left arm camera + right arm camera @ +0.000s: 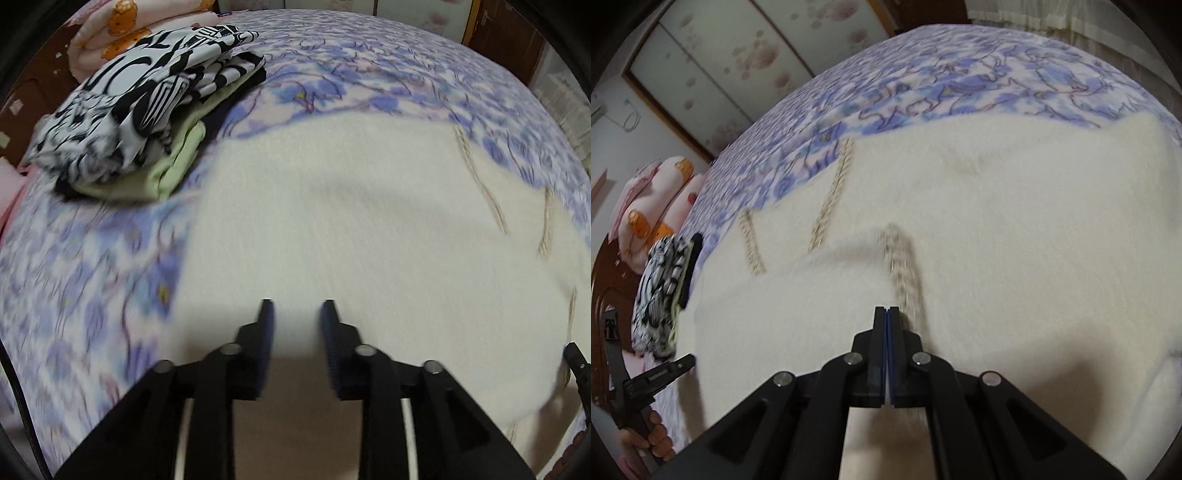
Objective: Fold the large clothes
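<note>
Our left gripper (297, 308) stands parted and empty above the cream sweater (369, 221), apparently having let go. Our right gripper (886, 314) is pinched shut; we cannot tell whether it holds cloth.

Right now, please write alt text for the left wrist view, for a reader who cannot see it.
The open left tool hangs over a cream garment spread on a blue floral bedspread. A pile of folded clothes lies at upper left.

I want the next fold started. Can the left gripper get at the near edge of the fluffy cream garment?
Probably yes: the left gripper is open, empty, right above the fluffy cream garment, nothing between them.
</note>
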The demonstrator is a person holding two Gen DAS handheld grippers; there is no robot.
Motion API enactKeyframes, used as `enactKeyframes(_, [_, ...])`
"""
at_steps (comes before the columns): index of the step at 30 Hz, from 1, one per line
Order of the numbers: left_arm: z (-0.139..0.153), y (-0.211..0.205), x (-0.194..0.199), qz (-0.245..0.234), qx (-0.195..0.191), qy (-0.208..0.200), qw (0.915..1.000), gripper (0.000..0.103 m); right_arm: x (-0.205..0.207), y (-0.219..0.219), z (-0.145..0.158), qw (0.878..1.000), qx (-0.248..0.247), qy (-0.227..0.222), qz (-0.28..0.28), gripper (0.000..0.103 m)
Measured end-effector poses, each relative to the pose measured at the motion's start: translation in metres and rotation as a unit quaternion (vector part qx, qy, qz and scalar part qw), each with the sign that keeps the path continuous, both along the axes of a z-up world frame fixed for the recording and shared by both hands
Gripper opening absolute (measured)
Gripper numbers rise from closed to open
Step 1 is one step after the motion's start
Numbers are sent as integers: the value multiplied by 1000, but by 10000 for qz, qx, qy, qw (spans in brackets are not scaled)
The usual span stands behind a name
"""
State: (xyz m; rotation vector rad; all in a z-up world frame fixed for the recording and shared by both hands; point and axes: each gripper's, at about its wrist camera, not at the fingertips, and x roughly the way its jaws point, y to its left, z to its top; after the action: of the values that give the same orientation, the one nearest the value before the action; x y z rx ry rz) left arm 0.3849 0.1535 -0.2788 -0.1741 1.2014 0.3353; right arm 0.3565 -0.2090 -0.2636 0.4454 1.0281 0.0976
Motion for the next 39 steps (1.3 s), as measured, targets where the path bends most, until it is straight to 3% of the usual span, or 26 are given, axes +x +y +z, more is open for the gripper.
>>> enactKeyframes(3, [3, -35, -40, 183, -64, 141, 9997, 52, -26, -6, 5, 9983, 395, 312, 290, 1])
enactKeyframes(7, [5, -87, -82, 99, -16, 641, 9979, 52, -73, -22, 11, 9940, 630, 674, 594, 3])
enactKeyframes(10, [8, -129, -114, 19, -241, 1012, 9946, 52, -105, -43, 16, 9910, 673, 911, 716, 3])
enactKeyframes(17, [33, -221, -163, -535, -324, 1175, 9911, 61, -167, -120, 17, 9842, 854, 1280, 872, 6])
enactKeyframes(22, [38, -279, -167, -865, -600, 1522, 9827, 63, -194, -190, 19, 9859, 975, 1292, 419, 22])
enactKeyframes(24, [42, -304, -165, -1100, -528, 1565, 9801, 71, -201, -221, 19, 9857, 1064, 1304, 104, 24])
enactKeyframes(27, [49, -346, -162, -1577, -434, 1555, 9742, 73, -209, -269, 16, 9830, 1220, 1287, -469, 24])
enactKeyframes(33, [54, -426, -152, -2479, -378, 1636, 9541, 73, -215, -359, 9, 9709, 1475, 1052, -1565, 29])
enactKeyframes(39, [62, -486, -145, -3253, -72, 1555, 9327, 74, -206, -424, 4, 9557, 1571, 728, -2381, 30])
